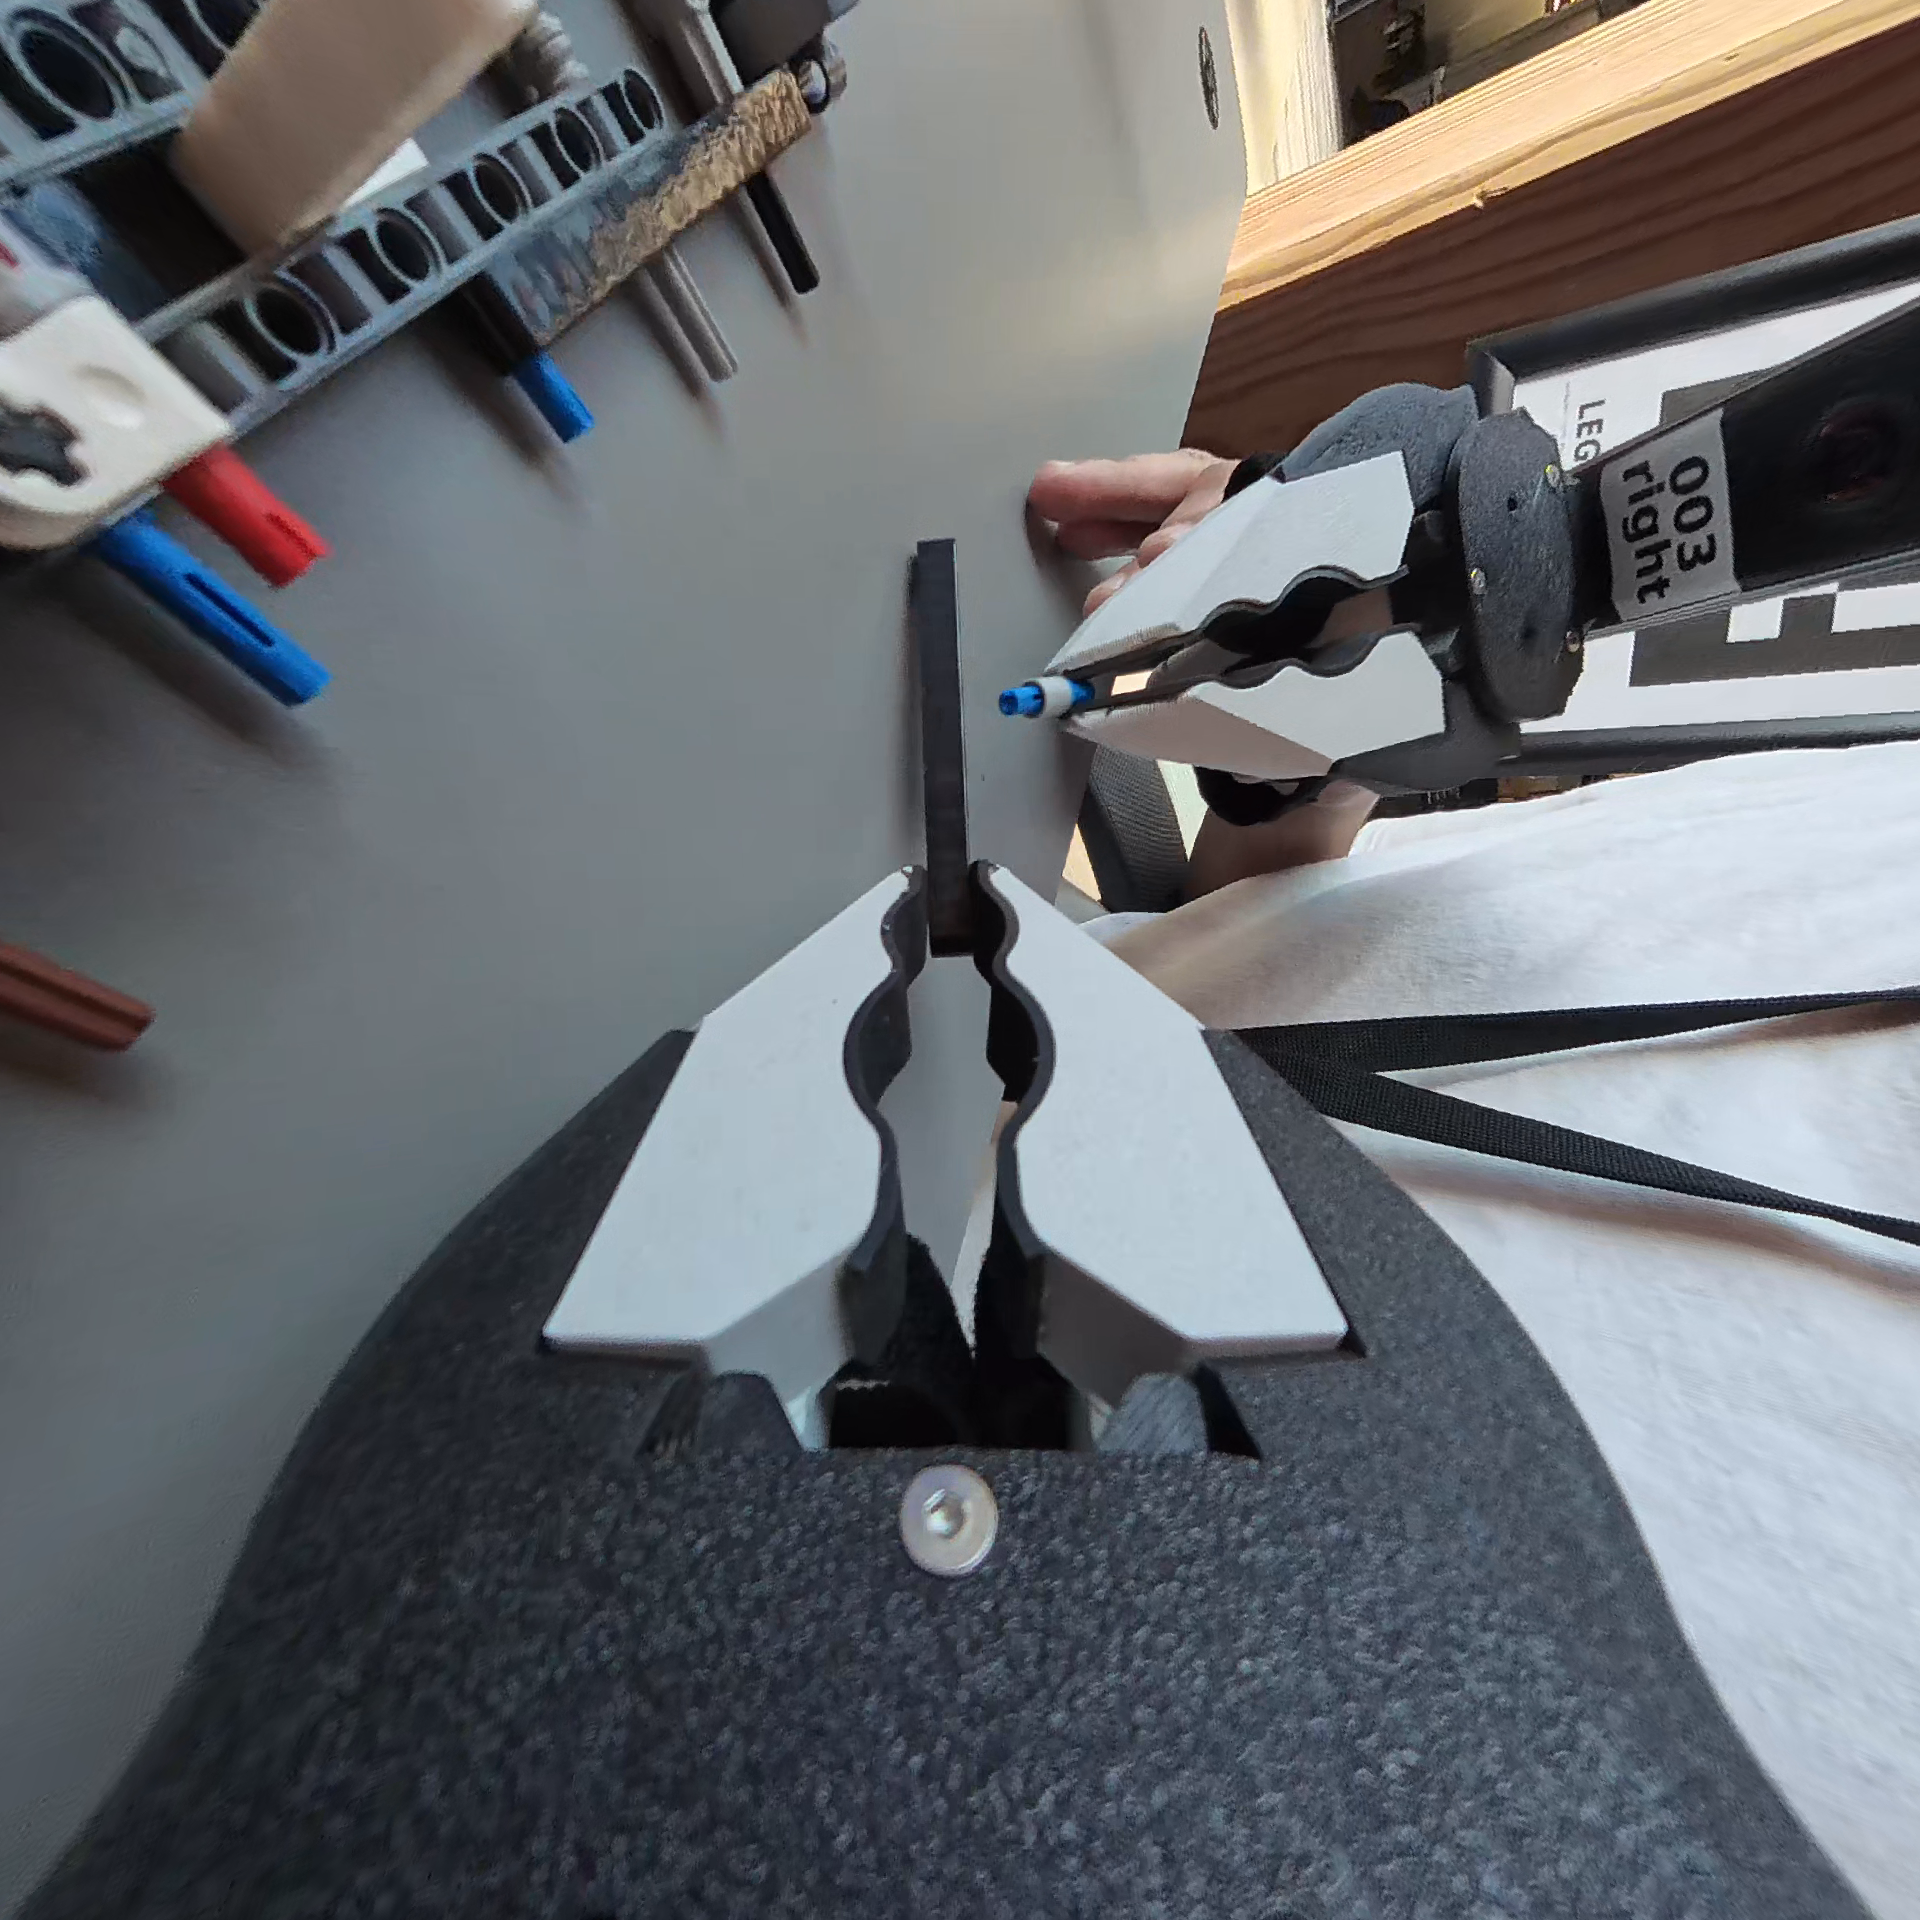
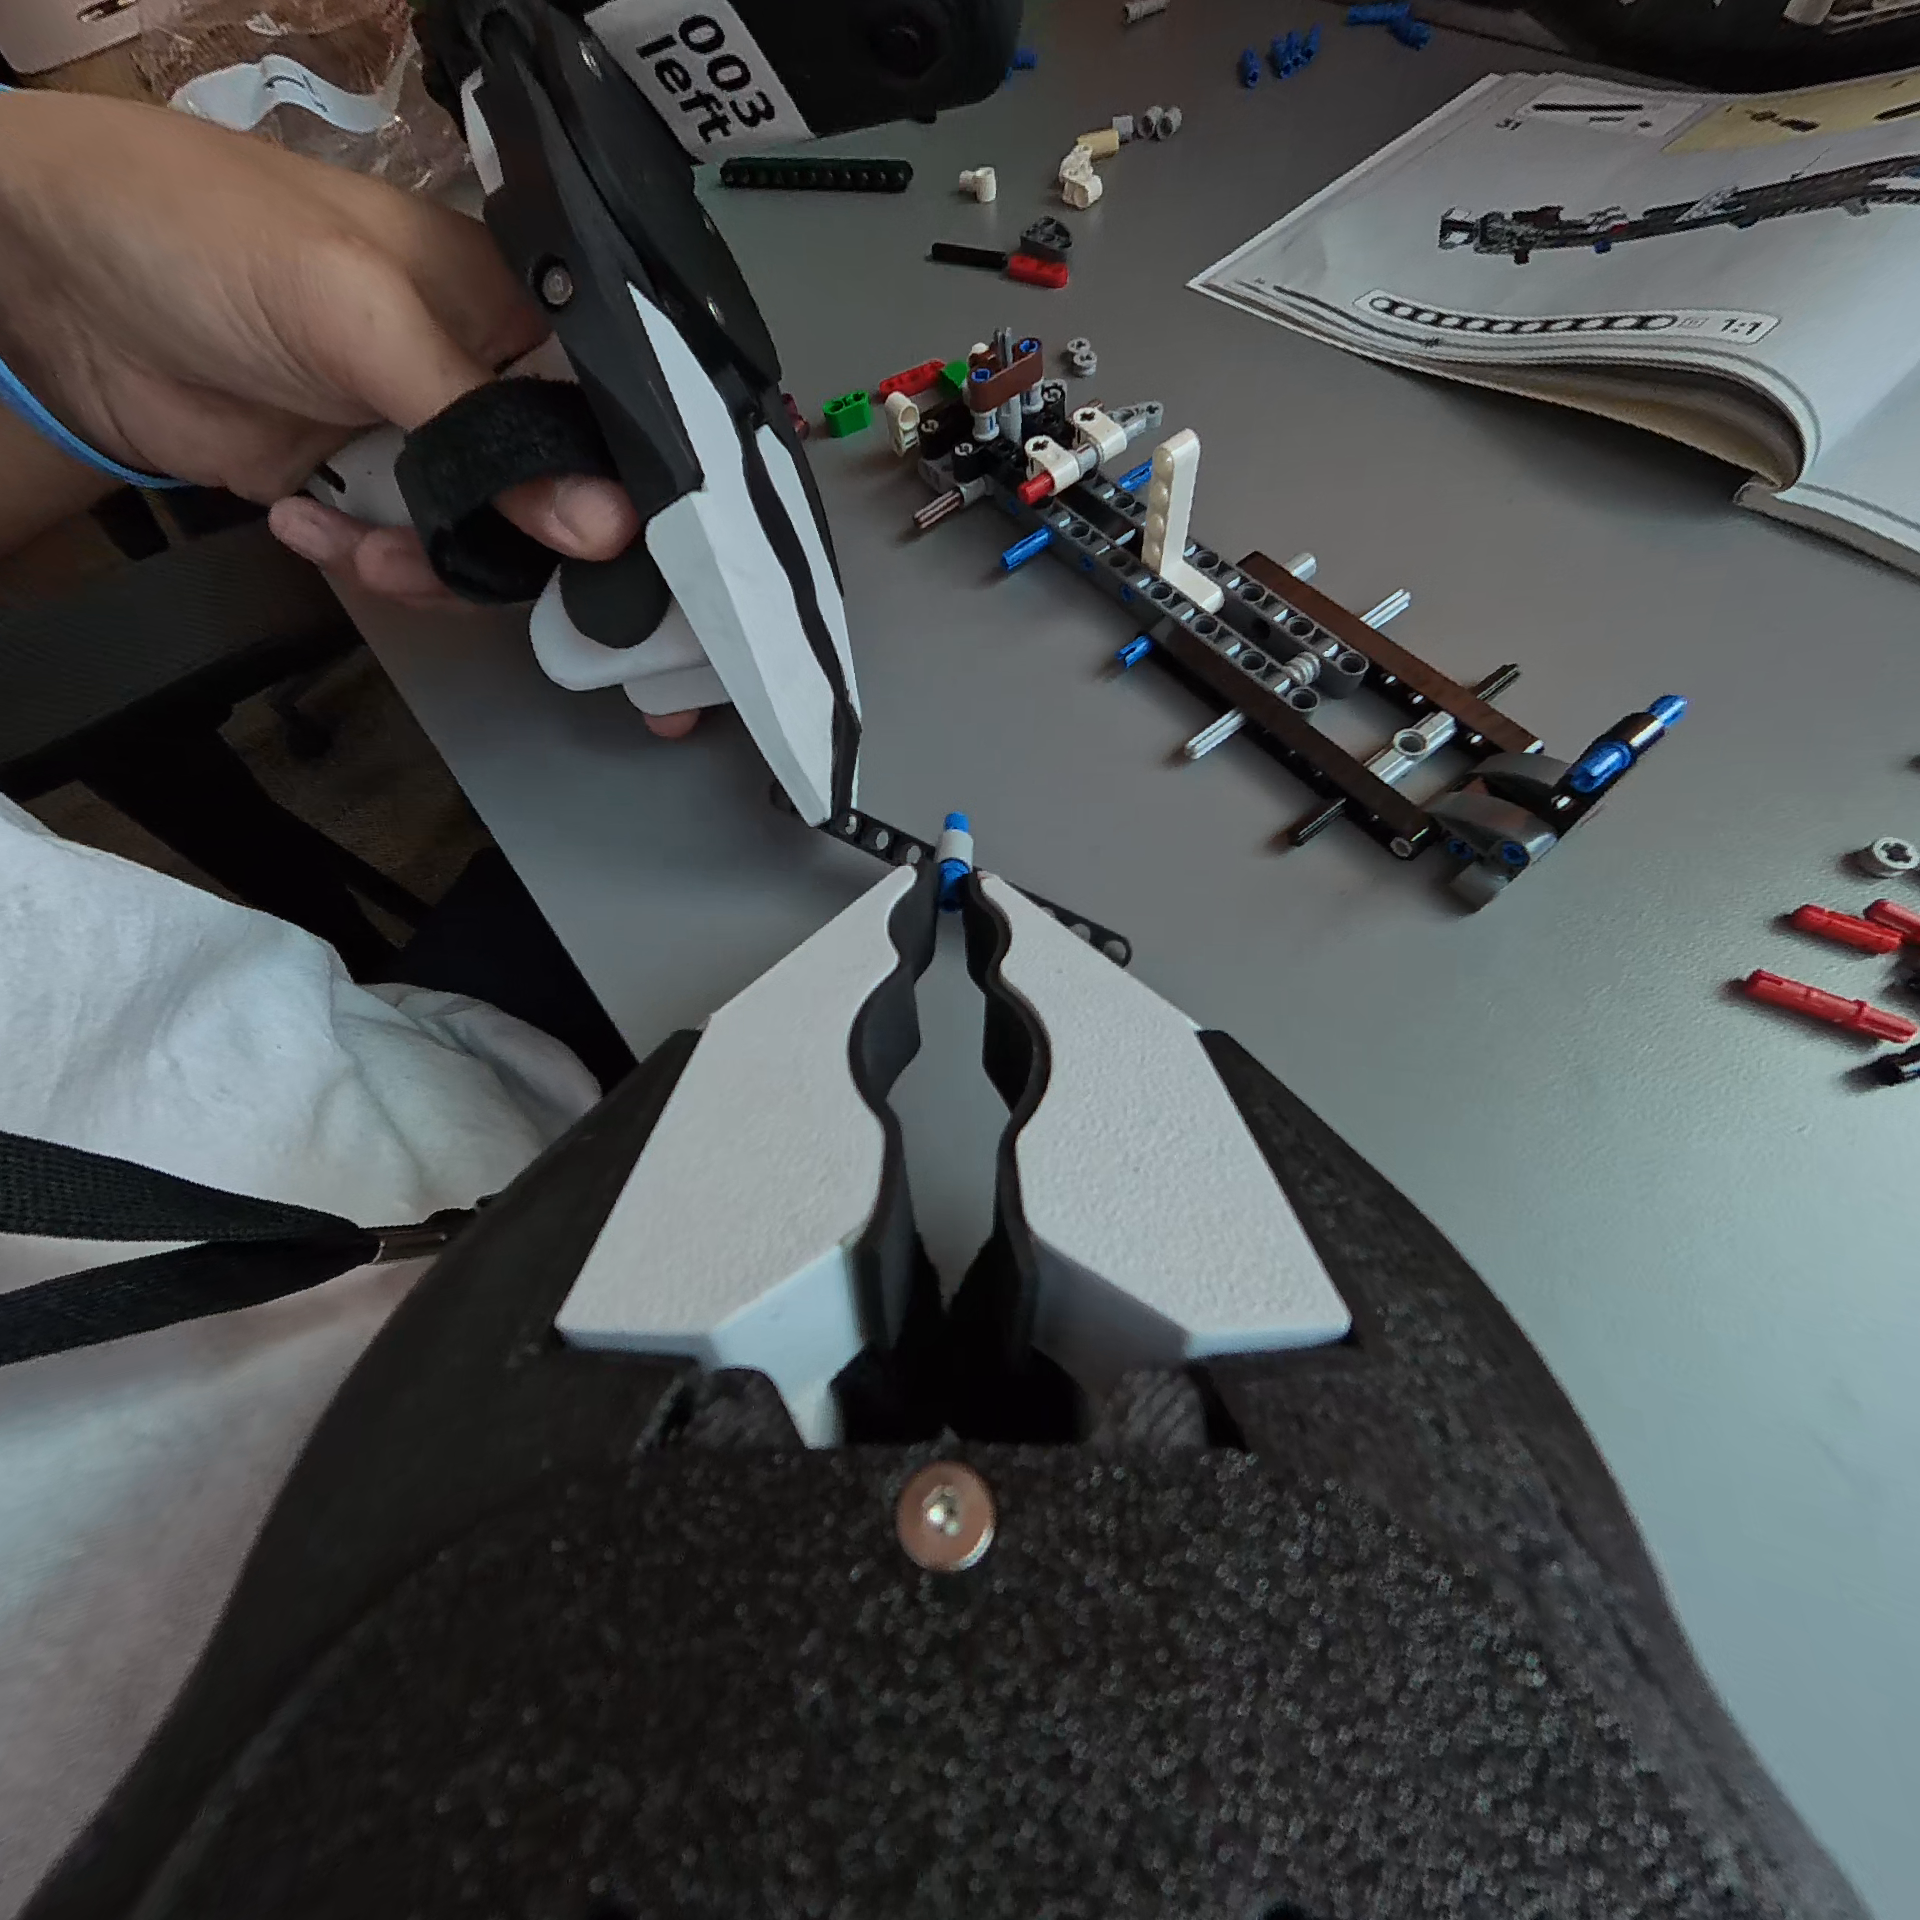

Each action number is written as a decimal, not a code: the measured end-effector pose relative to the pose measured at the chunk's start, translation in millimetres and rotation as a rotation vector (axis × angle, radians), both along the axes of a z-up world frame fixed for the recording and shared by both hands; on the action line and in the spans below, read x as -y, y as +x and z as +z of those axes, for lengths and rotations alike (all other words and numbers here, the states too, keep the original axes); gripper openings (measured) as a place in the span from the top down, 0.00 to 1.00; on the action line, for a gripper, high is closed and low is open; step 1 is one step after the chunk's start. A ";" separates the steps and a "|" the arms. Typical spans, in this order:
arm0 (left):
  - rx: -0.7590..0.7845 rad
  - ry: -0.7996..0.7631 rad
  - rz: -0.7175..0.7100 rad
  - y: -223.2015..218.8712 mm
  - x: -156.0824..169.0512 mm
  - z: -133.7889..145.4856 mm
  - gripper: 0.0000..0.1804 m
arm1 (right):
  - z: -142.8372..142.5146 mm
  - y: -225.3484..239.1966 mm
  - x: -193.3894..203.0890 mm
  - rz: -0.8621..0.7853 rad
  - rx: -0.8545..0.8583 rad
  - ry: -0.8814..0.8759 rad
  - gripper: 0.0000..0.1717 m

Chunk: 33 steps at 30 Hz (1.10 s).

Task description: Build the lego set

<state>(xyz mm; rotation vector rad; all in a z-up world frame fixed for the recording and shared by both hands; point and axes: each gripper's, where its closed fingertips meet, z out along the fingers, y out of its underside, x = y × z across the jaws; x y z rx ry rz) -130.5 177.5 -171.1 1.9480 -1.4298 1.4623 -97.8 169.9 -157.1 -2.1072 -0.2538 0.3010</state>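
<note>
My left gripper [image 1: 948, 891] is shut on one end of a thin black beam with holes [image 1: 938, 727], held edge-on over the grey table [image 1: 520, 831]. The beam also shows in the right wrist view [image 2: 883, 840], running behind my right fingertips. My right gripper [image 2: 943, 891] is shut on a small blue pin with a light grey sleeve [image 2: 953, 847]. In the left wrist view the right gripper [image 1: 1081, 698] holds that pin [image 1: 1044, 696] just right of the beam, its blue tip pointing at the beam with a small gap between them. The left gripper shows in the right wrist view [image 2: 826, 805].
A long dark and grey beam assembly with blue pins [image 2: 1247, 623] lies mid-table. Loose red pins [image 2: 1829, 1003] lie at the right, an open instruction booklet [image 2: 1558, 260] at the back right. A person's white shirt [image 2: 208, 1039] and black strap [image 2: 156, 1216] are near the table edge.
</note>
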 end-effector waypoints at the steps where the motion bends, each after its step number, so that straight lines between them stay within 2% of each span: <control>1: 0.000 -0.003 0.003 -0.1 -0.7 0.0 0.97 | 0.3 0.3 0.0 0.000 -0.010 -0.001 0.98; 14: -0.003 0.002 0.005 -0.8 -0.8 -0.2 0.97 | -2.2 0.0 -0.1 0.000 0.000 -0.007 0.98; 18: 0.025 0.147 -0.014 -1.6 -9.0 -4.8 0.96 | -1.5 0.3 0.2 -0.001 -0.008 -0.005 0.98; 26: 0.148 0.389 -0.081 -5.6 -13.2 -4.3 0.87 | -2.2 0.7 0.0 -0.005 -0.009 -0.007 0.98; 30: 0.285 0.573 -0.128 -9.7 -18.2 5.4 0.86 | -1.9 1.2 -0.1 -0.007 -0.009 -0.007 0.98; 33: 0.412 0.754 -0.260 -17.4 -14.8 10.9 0.86 | -2.4 1.0 0.1 -0.006 -0.007 -0.007 0.98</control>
